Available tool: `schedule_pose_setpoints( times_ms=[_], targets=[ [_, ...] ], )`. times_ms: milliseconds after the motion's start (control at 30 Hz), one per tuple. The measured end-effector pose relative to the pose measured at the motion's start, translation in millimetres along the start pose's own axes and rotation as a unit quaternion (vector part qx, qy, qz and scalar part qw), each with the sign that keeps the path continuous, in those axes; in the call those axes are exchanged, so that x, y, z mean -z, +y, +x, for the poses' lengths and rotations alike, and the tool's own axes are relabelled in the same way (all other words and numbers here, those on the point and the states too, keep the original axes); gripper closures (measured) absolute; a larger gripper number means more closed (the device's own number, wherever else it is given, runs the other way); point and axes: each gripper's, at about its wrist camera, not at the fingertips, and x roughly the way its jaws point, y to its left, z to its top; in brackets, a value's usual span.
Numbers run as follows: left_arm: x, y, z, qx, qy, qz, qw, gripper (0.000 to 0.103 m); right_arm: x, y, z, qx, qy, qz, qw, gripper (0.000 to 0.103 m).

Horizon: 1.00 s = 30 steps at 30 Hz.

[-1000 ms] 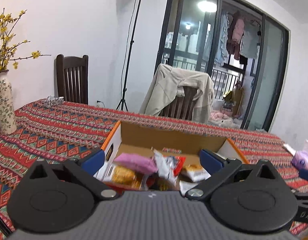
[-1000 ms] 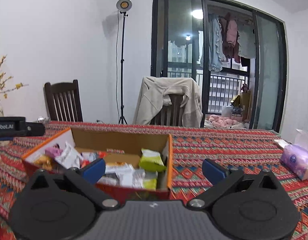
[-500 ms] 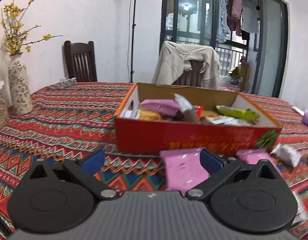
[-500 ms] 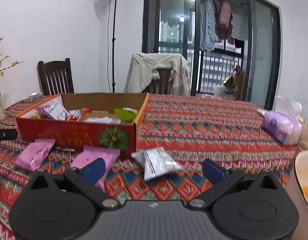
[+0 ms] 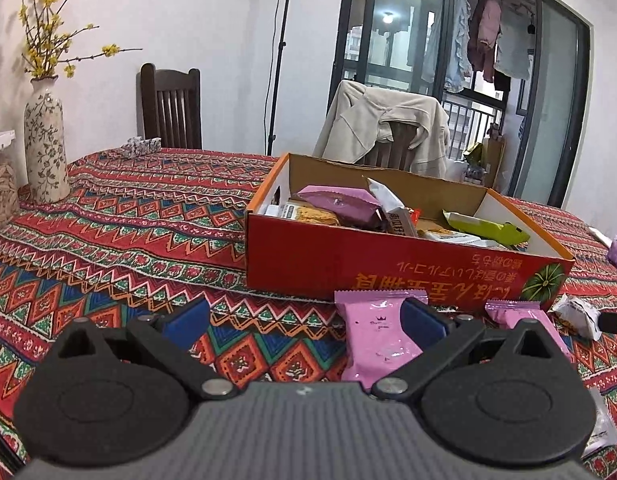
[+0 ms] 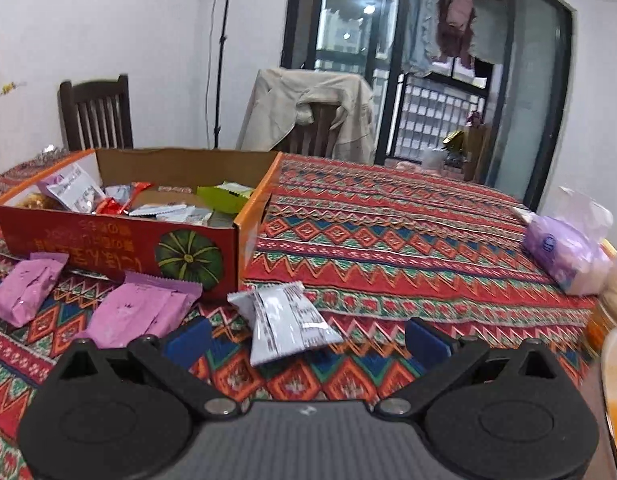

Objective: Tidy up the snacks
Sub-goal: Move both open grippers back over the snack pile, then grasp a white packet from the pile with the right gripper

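Observation:
A red cardboard box (image 5: 348, 256) (image 6: 108, 246) holding several snack packets stands on the patterned tablecloth. In front of it lie a pink packet (image 5: 372, 336) (image 6: 26, 286), a second pink packet (image 5: 520, 316) (image 6: 142, 312) and a silver-white packet (image 6: 284, 320) (image 5: 578, 312). My left gripper (image 5: 304, 322) is open, low over the cloth; its right finger overlaps the first pink packet. My right gripper (image 6: 306, 338) is open, and the silver-white packet lies between its fingers, just ahead.
A tall flowered vase (image 5: 44, 144) with yellow blossoms stands at the far left. A purple tissue pack (image 6: 564, 252) lies at the right. An orange-rimmed bowl (image 6: 616, 396) sits at the right edge. Two chairs (image 5: 170, 108) stand behind the table, one draped with a beige jacket (image 6: 308, 112).
Both grippers have pulled back from over the box and come down toward the table in front of it. The loose packets before the box have come into view.

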Motion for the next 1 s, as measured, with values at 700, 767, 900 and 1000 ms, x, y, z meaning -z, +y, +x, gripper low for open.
schedule_pose_setpoints(
  times_ms=[700,767,900,1000],
  targets=[
    [0,6,5,0.001,0.016,-0.018,0.9997,0.000,-3,-11,65,-0.036,0.070,0.042,0.996,0.000],
    [-1,7,5,0.001,0.016,-0.020,0.9997,0.000,-3,-12,65,-0.037,0.070,0.042,0.996,0.000],
    [-1,7,5,0.000,0.014,-0.020,0.9997,0.000,-2,-12,62,-0.043,0.057,0.041,0.997,0.015],
    [-1,7,5,-0.001,0.014,-0.019,0.9997,0.000,1,-5,55,-0.055,0.036,0.030,0.997,0.042]
  ],
)
